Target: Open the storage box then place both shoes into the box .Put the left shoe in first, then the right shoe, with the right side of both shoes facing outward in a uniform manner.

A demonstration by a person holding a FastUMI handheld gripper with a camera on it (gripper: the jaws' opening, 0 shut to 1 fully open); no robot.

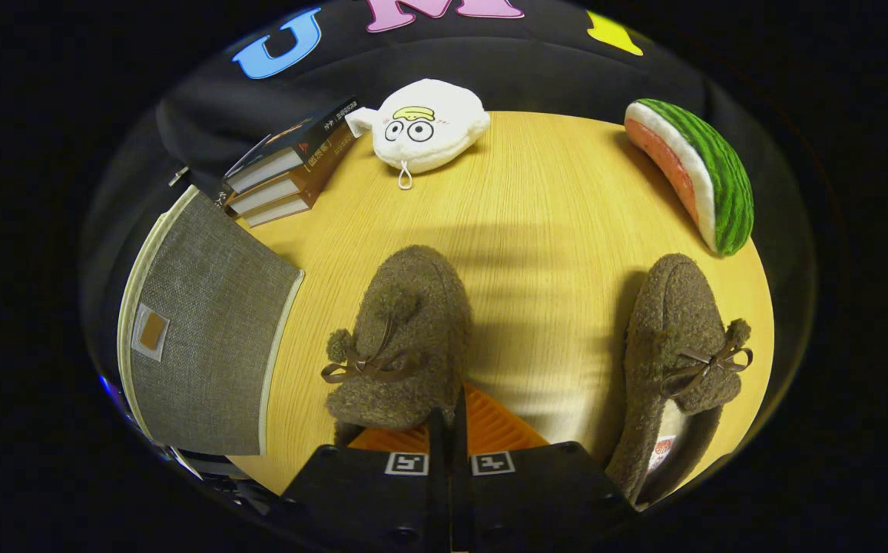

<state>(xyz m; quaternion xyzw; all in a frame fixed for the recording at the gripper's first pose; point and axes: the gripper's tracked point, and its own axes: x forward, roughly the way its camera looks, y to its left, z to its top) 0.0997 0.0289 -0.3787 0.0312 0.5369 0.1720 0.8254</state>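
Two brown fuzzy shoes with bows and pom-poms lie on the round wooden table (551, 200), toes pointing away from me. My gripper (448, 418) is at the rear of the shoe on the left (405, 330). Its fingers stand close together on that shoe's right side wall. The shoe's upper covers the tip of the left finger, and the right finger (494, 426) lies outside the shoe. The other shoe (678, 346) lies apart to the right, its opening showing. The grey fabric storage box (206, 346), with a small label patch, sits left of the fingers with its lid down.
A stack of books (290, 165) lies beyond the box. A white plush toy with a drawn face (429, 127) sits at the table's far edge, and a plush watermelon slice (694, 173) lies beyond the shoe on the right. Bare wood stretches between the shoes.
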